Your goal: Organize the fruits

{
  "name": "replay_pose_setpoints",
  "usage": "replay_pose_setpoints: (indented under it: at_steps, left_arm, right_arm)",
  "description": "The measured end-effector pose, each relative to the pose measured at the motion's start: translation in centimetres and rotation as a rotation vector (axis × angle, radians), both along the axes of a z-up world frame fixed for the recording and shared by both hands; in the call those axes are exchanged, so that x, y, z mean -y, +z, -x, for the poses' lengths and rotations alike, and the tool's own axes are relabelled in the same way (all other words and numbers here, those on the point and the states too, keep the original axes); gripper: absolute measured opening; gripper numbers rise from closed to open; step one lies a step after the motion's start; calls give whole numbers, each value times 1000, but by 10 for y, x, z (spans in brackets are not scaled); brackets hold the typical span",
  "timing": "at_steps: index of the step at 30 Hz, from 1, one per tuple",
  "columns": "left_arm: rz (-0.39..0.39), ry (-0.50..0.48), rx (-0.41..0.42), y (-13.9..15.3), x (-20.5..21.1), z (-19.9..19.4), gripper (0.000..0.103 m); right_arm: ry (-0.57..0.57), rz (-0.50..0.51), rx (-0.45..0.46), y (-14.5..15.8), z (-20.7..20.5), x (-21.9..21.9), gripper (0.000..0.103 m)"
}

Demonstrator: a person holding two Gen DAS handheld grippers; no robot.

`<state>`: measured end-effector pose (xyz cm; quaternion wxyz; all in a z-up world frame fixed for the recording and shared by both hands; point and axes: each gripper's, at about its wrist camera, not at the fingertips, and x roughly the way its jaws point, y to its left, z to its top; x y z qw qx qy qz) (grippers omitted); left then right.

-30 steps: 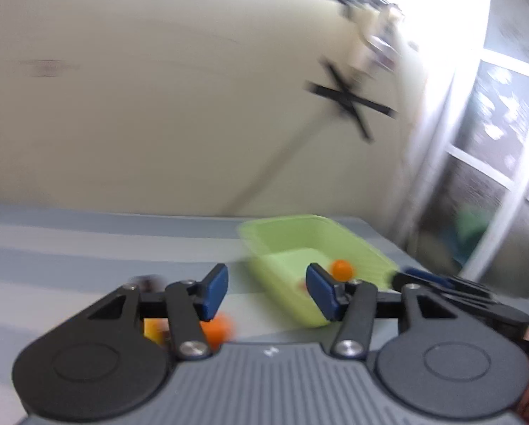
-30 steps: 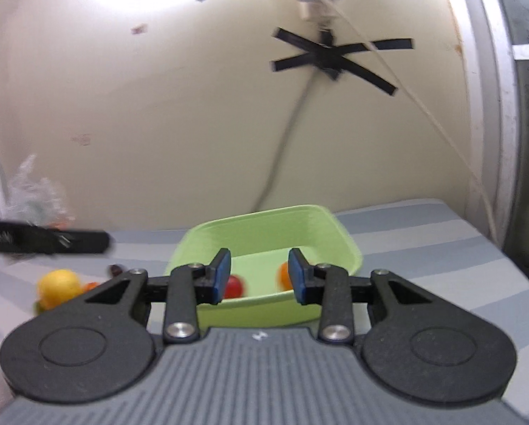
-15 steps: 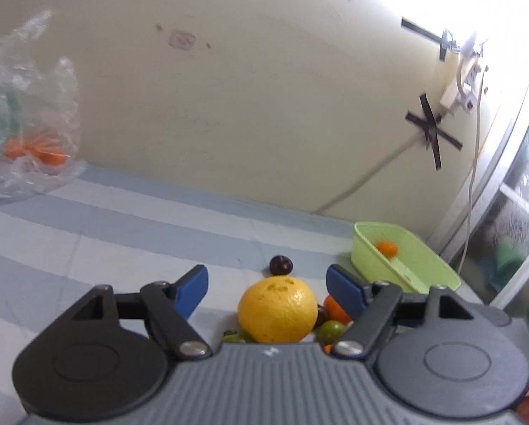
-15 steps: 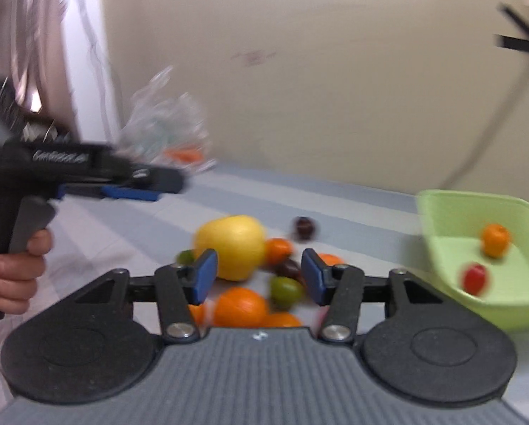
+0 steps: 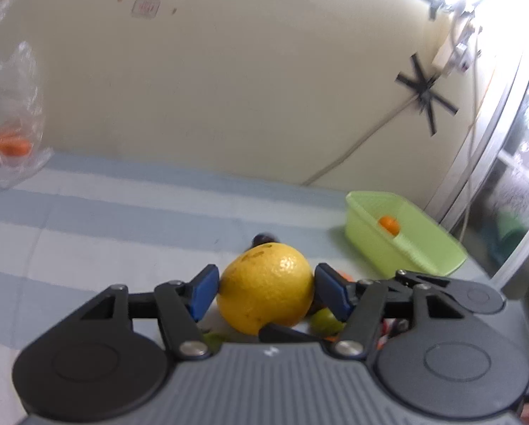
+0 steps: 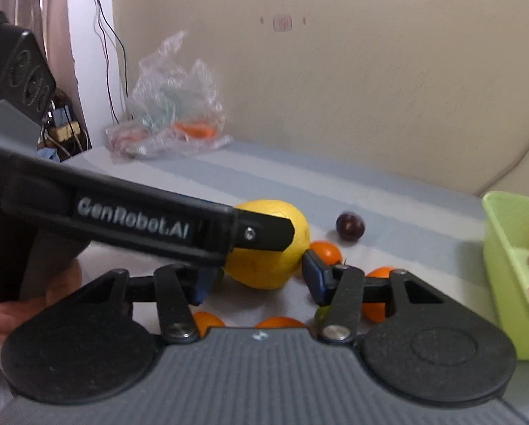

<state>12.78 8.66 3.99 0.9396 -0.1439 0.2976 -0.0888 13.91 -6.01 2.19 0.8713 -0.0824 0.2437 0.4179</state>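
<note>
"GenRobot.AI" is printed in white on the left gripper's [image 6: 264, 262] black side, seen from the right wrist.

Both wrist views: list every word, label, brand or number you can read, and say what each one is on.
"GenRobot.AI": white lettering on the side of the left gripper, seen from the right wrist.
Small reddish wall sticker: too blurred to read.
Small white mark on each gripper's grey body: too small to read.
Nothing else legible.
</note>
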Motion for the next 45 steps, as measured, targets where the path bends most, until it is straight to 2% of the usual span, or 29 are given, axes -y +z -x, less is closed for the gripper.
replay_pose_setpoints:
  at_steps: [2,3,4,5,6,7,9,12,15,16,18,20,21,23,25,28,32,34,35,36,37,39,40,42,45]
  left_arm:
    - [-13,-9,23,11,11,0,57]
    - [-9,-36,46,17,19,0,40]
    - [21,-87,66,23,26,-1,26]
    - [54,-140,73,30,35,-3,26]
    - [53,-162,67,34,44,-5,29]
    - [22,-172,74,39,58,-5,29]
    - [-49,-180,106,44,76,-3,30]
    - [-97,-121,124,48,70,-4,32]
    - [-115,-27,61,42,48,-19,43]
    - [-123,-1,43,38,40,-23,50]
    - [-149,62,12,30,24,-33,62]
    - [-158,142,-24,22,-3,-42,63]
    - [-141,175,-41,18,-18,-45,63]
    - [-68,227,-69,9,-52,-49,67]
    - [27,262,-90,-2,-82,-49,77]
    - [139,287,-127,-20,-110,-53,77]
    - [180,303,-143,-34,-124,-50,75]
    - [189,316,-147,-39,-127,-50,59]
    - [187,324,-144,-40,-129,-50,56]
    - [186,320,-145,-40,-129,-52,49]
    - [188,312,-151,-41,-128,-55,38]
    - [171,312,-163,-44,-129,-65,32]
    - [164,313,-167,-44,-130,-68,31]
    - [167,315,-178,-43,-132,-79,31]
    - [180,353,-177,-38,-145,-89,39]
  right_arm:
    - [-11,-7,78,9,10,8,46]
    - [-20,-7,111,12,12,11,43]
    - [-33,-6,145,17,16,16,34]
    - [-49,-6,169,21,18,21,34]
    - [-61,-12,163,25,17,27,31]
    - [-51,-31,129,27,14,34,20]
    - [-59,-46,79,28,13,45,20]
    - [-94,-45,121,28,21,64,22]
    - [-112,-49,97,26,15,82,22]
    - [-116,-51,73,24,10,86,23]
    - [-117,-55,37,22,1,91,26]
    - [-115,-54,2,21,-11,89,43]
    - [-100,-53,-13,23,-18,86,45]
    - [-67,-52,-30,25,-25,74,48]
    - [-25,-38,-71,31,-40,57,52]
    - [77,-21,-144,33,-59,17,61]
    - [167,59,-142,23,-55,-47,74]
    - [194,105,-114,16,-53,-79,75]
    - [203,129,-93,14,-52,-95,76]
    - [205,149,-74,13,-53,-107,76]
    - [206,178,-66,13,-55,-122,76]
    - [211,187,-64,18,-67,-140,79]
    - [202,194,-65,19,-73,-147,83]
    - [209,229,-76,18,-85,-154,83]
    - [223,277,-35,12,-97,-151,83]
